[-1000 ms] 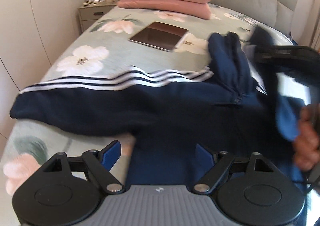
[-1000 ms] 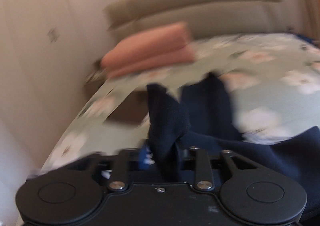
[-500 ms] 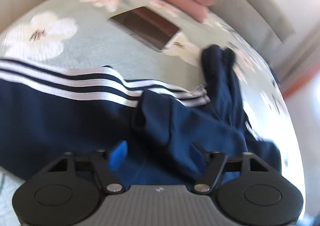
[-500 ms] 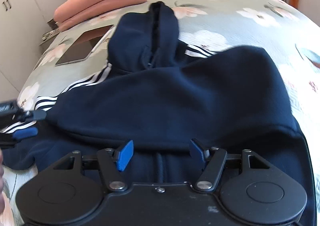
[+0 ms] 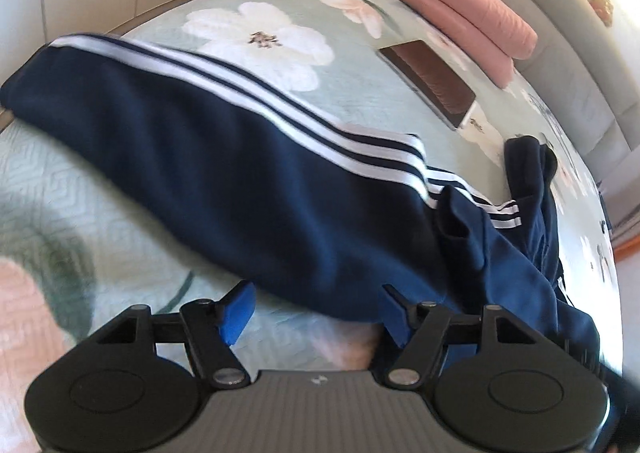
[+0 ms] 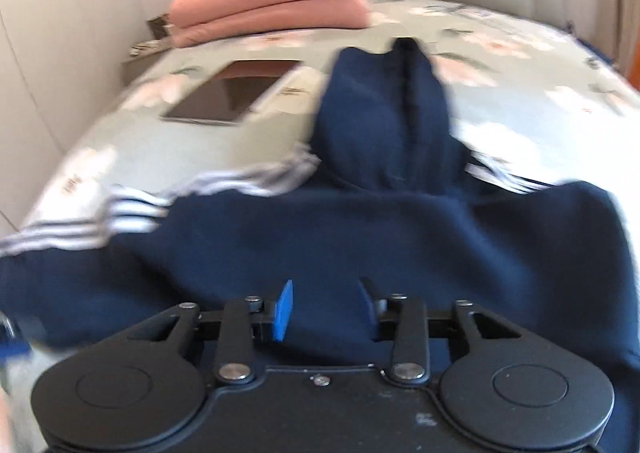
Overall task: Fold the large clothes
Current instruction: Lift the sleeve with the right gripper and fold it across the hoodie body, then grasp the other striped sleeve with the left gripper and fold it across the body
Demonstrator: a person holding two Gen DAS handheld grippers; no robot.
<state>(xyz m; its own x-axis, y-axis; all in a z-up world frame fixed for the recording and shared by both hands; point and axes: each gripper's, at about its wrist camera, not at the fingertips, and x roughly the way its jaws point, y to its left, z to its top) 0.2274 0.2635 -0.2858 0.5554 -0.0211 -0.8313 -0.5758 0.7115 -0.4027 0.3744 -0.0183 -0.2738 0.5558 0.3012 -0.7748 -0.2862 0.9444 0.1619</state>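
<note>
1. Now over the left side of the navy hoodie (image 5: pixel 248 173), with the left gripper (image 5: pixel 316 313) pointing steeply down at the lower edge of the striped sleeve (image 5: pixel 280 109); jaws parted wide, having just opened a little further, left pad over bare bedspread (image 5: pixel 80 181), right pad at the hem, nothing pinched between them.
2. Compared with a second ago: much closer to the cloth and rolled, so the sleeve runs slantwise ahead instead of level; right gripper and the person's hand, earlier at the right edge of this view, gone from it.
3. Ahead and to the right of the left tool: tablet (image 5: pixel 432 87) and pink folded blanket (image 5: pixel 448 9), both well clear of the garment.
4. Over on the right gripper (image 6: pixel 326 309): jaws just narrowing, about half closed, blue pad (image 6: pixel 285 309) visible, dark fabric below and between; whether pressed on the cloth, cannot tell.
5. Compared with a second ago: no bunch of fabric lifted in these jaws; body now doubled over flat, hood (image 6: pixel 384 121) lying straight ahead, stripes spreading off to the left.
6. Meaning for the task, as a judgement: one fold laid, left sleeve next to be taken and brought across.
</note>
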